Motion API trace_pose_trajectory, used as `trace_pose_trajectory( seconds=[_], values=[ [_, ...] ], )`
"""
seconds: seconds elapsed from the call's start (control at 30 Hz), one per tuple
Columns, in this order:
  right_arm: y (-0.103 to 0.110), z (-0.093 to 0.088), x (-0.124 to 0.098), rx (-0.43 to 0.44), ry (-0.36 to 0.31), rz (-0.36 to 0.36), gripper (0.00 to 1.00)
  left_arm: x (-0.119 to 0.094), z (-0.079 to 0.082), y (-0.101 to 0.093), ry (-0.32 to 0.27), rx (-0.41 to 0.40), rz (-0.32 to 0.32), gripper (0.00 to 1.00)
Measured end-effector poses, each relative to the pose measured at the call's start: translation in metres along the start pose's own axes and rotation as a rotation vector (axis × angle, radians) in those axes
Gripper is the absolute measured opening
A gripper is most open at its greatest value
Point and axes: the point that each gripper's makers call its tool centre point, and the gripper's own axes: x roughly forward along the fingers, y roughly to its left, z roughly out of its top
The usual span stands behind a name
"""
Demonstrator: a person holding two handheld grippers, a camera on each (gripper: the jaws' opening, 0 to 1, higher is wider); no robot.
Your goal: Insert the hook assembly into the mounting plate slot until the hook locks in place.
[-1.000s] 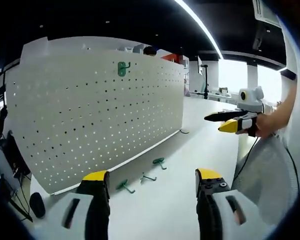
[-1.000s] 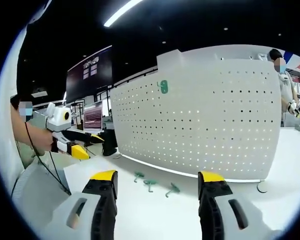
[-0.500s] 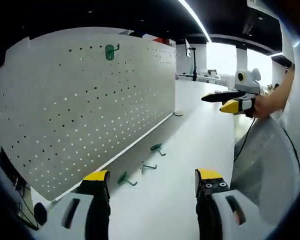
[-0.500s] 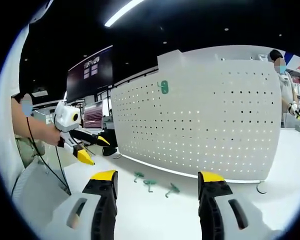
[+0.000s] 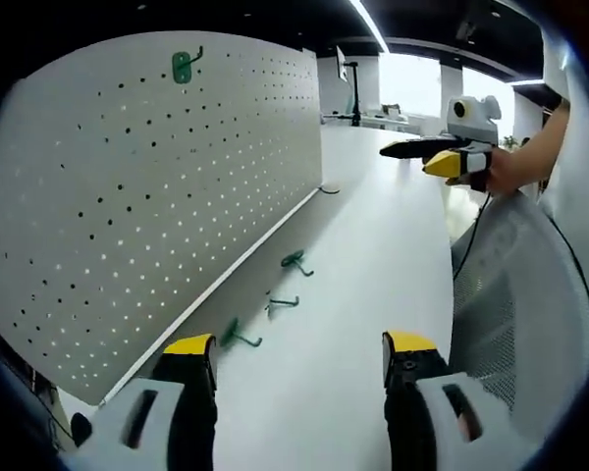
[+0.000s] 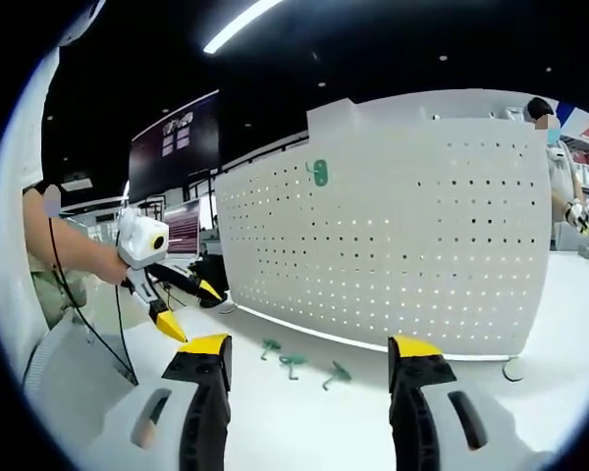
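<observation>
A white perforated mounting plate [image 5: 157,186] stands upright on the white table, and one green hook [image 5: 182,67] hangs near its top edge. Three loose green hooks lie on the table along its foot: one [image 5: 295,261], a second [image 5: 282,303] and a third [image 5: 238,337]. My left gripper [image 5: 299,345] is open over the table, short of the hooks and holding nothing. The right gripper view has the plate [image 6: 402,235], the hung hook [image 6: 319,173] and the loose hooks [image 6: 294,361] beyond my open, empty right gripper [image 6: 309,345]. The left gripper [image 6: 182,306] appears there at the left, tilted down.
The right gripper [image 5: 434,157], held in a hand, hovers at the far right of the left gripper view. A white mesh surface [image 5: 530,324] fills the near right. A small round disc [image 6: 513,369] lies by the plate's end. A person [image 6: 562,167] stands behind the plate.
In the right gripper view the left gripper has dropped and tipped its jaws down toward the table. The left gripper view has shifted with the hand. The hooks lie where they were.
</observation>
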Motion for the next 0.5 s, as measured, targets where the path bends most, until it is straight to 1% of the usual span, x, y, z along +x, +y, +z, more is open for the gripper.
trace_pose_trajectory(
  seconds=[0.2,0.27,0.37,0.5],
  values=[
    [0.003,0.002,0.003,-0.01,-0.001,0.008,0.63,0.004,-0.014,0.003,0.073,0.063,-0.026,0.7],
    [0.003,0.002,0.003,-0.01,0.0,0.01,0.64,0.005,-0.017,0.004,0.094,0.072,-0.031,0.7],
    [0.001,0.001,0.004,-0.006,0.0,0.01,0.64,0.007,-0.019,0.005,0.11,0.075,-0.042,0.7],
    [0.0,0.002,0.004,-0.011,0.0,0.005,0.64,0.01,-0.021,0.007,0.132,0.105,-0.059,0.7]
  ],
)
